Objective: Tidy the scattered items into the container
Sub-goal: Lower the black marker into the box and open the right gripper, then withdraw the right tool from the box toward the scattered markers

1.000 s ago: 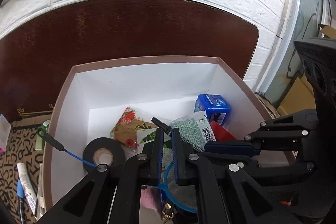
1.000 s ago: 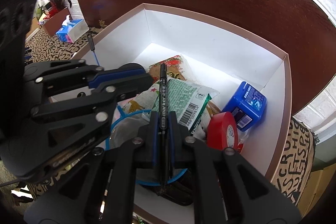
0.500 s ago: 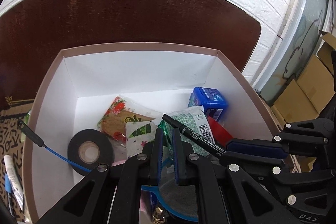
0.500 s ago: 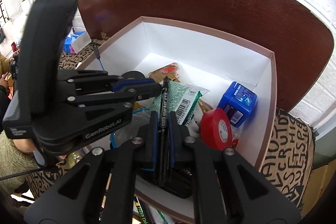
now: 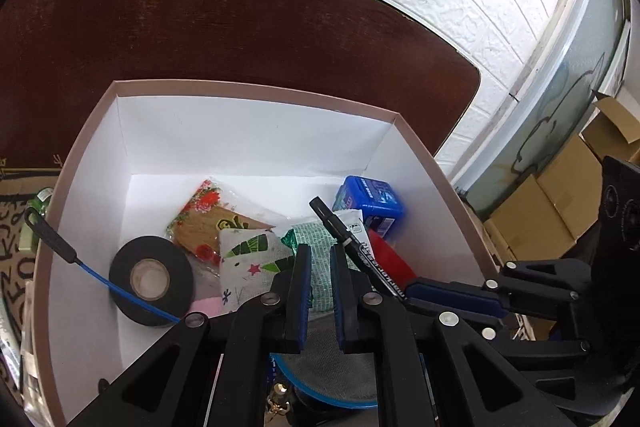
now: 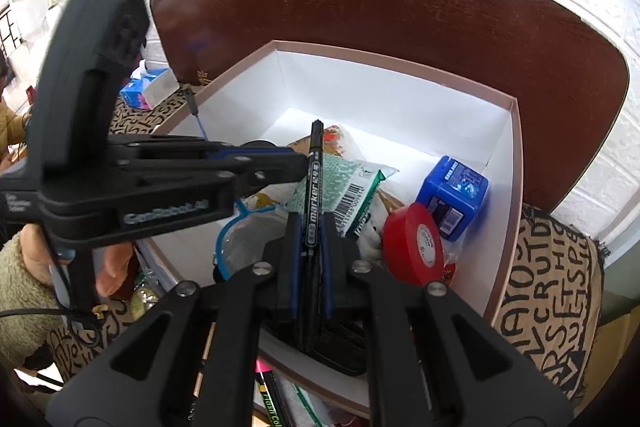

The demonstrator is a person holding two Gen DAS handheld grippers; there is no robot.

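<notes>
A pink-rimmed white box (image 5: 256,95) (image 6: 516,131) holds black tape (image 5: 152,281), red tape (image 6: 414,245), a blue box (image 5: 370,201) (image 6: 452,199), snack packets (image 5: 208,215) and a green barcode packet (image 6: 348,183). My right gripper (image 6: 310,223) is shut on a black marker (image 6: 314,187), held above the box's near side; the marker also shows in the left wrist view (image 5: 348,243). My left gripper (image 5: 320,259) hovers over the box with its jaws a narrow gap apart and nothing between them.
The box sits on a dark brown table (image 5: 240,27) against a white brick wall. A blue-corded tool (image 5: 60,247) leans over the box's left rim. A lettered cloth (image 6: 560,287) lies right of the box, a tissue pack (image 6: 146,89) to the left. Cardboard boxes (image 5: 552,203) stand at the right.
Both grippers have risen and pulled back from the box. The marker stays clamped in the right gripper. The left gripper's jaws remain near-closed and empty.
</notes>
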